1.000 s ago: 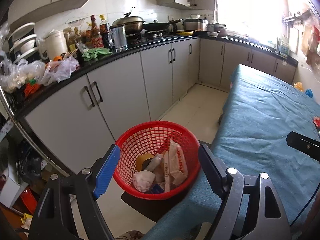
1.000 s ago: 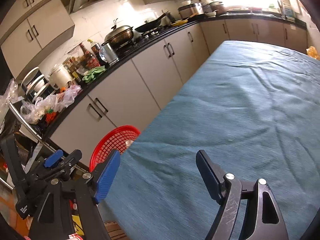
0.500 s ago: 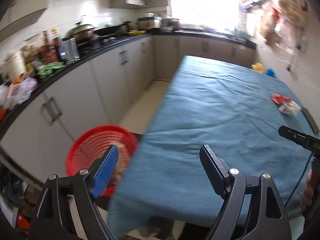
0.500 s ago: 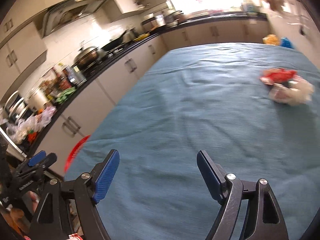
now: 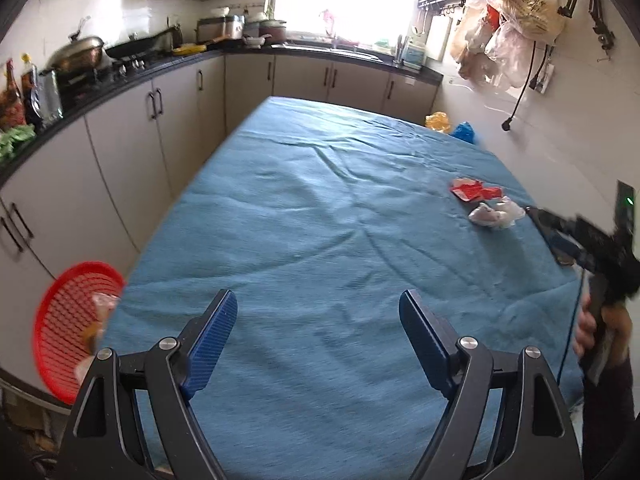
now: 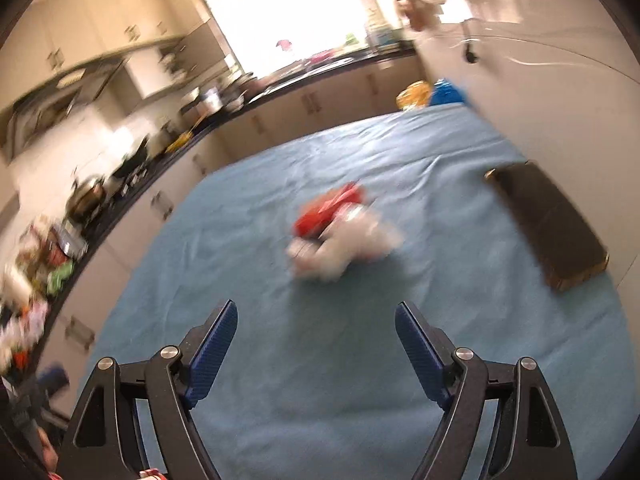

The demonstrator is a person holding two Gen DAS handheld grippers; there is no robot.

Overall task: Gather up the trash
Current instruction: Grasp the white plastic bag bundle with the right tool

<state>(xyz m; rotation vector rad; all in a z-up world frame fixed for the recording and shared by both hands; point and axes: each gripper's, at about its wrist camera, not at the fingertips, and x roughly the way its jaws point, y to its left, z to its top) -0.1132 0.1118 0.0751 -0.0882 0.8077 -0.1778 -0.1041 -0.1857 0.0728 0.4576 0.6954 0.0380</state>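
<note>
A red wrapper and a crumpled white wrapper lie together on the blue tablecloth, toward its right side. In the right wrist view the same red wrapper and white wrapper sit blurred, a short way ahead of my right gripper, which is open and empty. My left gripper is open too, empty, over the near part of the cloth. A red mesh basket holding trash stands off the table's left edge. My right gripper also shows at the right in the left wrist view, a hand gripping it.
A dark phone lies on the cloth by the right wall. Grey cabinets under a cluttered black counter run along the left and far side. Plastic bags hang on the right wall. Yellow and blue bags sit beyond the table's far corner.
Both views swung right, from the basket and cabinets toward the table. The wrappers came to the centre of the right wrist view and nearer. Both grippers stayed open.
</note>
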